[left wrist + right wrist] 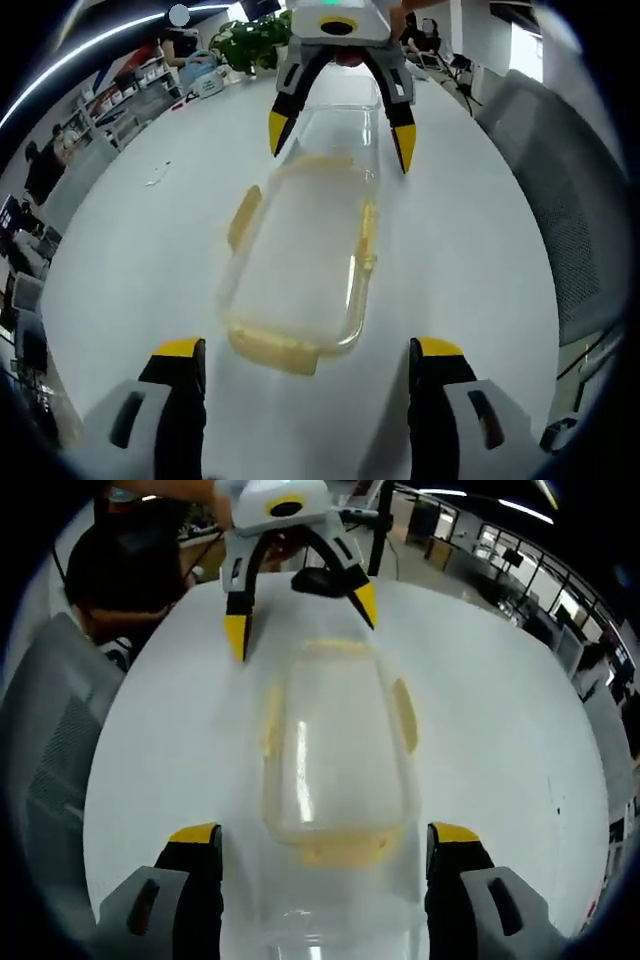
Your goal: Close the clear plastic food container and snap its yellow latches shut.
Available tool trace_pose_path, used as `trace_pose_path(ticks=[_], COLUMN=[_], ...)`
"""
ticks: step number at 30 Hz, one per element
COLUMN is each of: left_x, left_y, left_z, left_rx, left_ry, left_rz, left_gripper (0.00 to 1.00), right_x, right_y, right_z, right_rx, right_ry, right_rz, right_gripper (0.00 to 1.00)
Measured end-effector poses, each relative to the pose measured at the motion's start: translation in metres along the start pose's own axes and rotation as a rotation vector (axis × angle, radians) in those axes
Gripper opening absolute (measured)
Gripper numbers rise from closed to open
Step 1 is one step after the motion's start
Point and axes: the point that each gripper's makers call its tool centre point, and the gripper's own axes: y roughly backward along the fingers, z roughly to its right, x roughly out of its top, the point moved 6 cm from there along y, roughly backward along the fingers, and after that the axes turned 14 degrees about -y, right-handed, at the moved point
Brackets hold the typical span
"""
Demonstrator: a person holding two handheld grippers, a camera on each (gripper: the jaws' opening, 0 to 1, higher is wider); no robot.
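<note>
Both tongs stand wide open with nothing between their jaws: your left tongs (305,350) rise at the bottom of the left gripper view, and your right tongs (325,832) do the same in the right gripper view. Just beyond each pair lies the clear plastic food container (305,265), flat on the white counter (150,260), lengthwise between your two hands.

In the left gripper view the near end carries a yellow latch (272,350), another sits on the left long side (244,217), and a third runs along the right side (368,238). At the far end of that view the right tongs hover over the container's other end, jaws spread.

Expect a light, thin-walled box that skates easily on this smooth counter; the clear plastic looks stiff but may flex or crack under a hard pinch. I cannot tell whether the lid is fully seated. Steady one end with one pair, and press each latch at its outer edge, gently.

Farther off are a grey chair (560,200) and office desks.
</note>
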Motion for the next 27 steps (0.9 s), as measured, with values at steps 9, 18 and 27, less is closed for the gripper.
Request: trace_pose_path(ticks=[9, 18, 27], left_x=[-0.005, -0.005, -0.007], left_y=[-0.007, -0.009, -0.009], left_z=[-0.004, -0.010, -0.011], left_rx=[-0.041, -0.075, -0.098], left_ry=[0.000, 0.004, -0.012], left_rz=[-0.015, -0.006, -0.021], left_gripper=[0.85, 0.84, 0.78], right_x=[-0.005, -0.005, 0.001], right_y=[-0.006, -0.007, -0.002], right_z=[0.006, 0.012, 0.012], right_rx=[-0.003, -0.003, -0.003], right_ry=[0.009, -0.001, 0.005], right_rz=[-0.044, -0.052, -0.036], right_gripper=[0.82, 0.82, 0.82])
